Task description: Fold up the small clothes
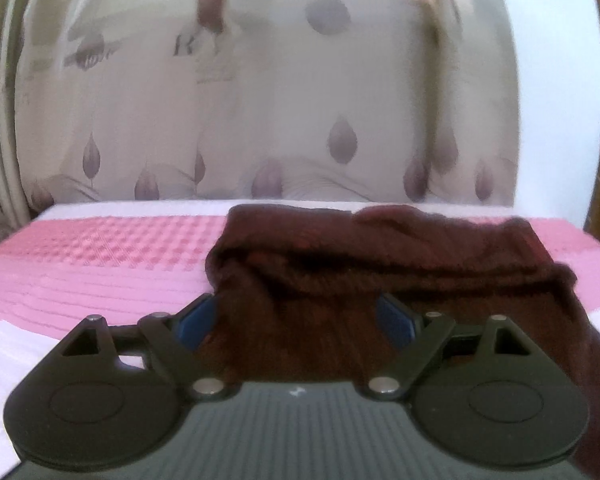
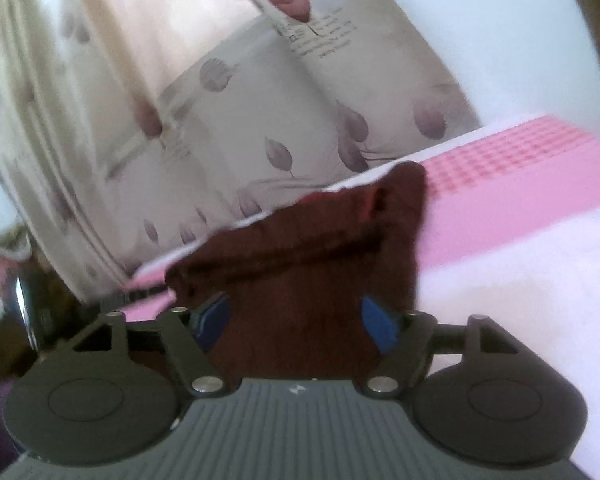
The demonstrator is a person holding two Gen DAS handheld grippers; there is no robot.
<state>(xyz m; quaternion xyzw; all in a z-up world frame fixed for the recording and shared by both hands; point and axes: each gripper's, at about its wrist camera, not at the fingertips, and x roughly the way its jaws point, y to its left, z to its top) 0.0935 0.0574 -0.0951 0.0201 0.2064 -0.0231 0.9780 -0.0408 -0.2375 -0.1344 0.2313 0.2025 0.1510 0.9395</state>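
Both grippers, left (image 1: 296, 322) and right (image 2: 294, 320), angle down, jaws apart, over maroon garment (image 1: 380, 264).

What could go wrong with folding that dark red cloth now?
1. Both the left gripper and the right gripper are open, so nothing holds the dark red cloth; its bunched fold may slump apart.
2. The cloth reaches the far edge of the pink cover near the curtain, so a push might slide it off.
3. The pictures are blurry, so the next grab might catch the wrong layer.
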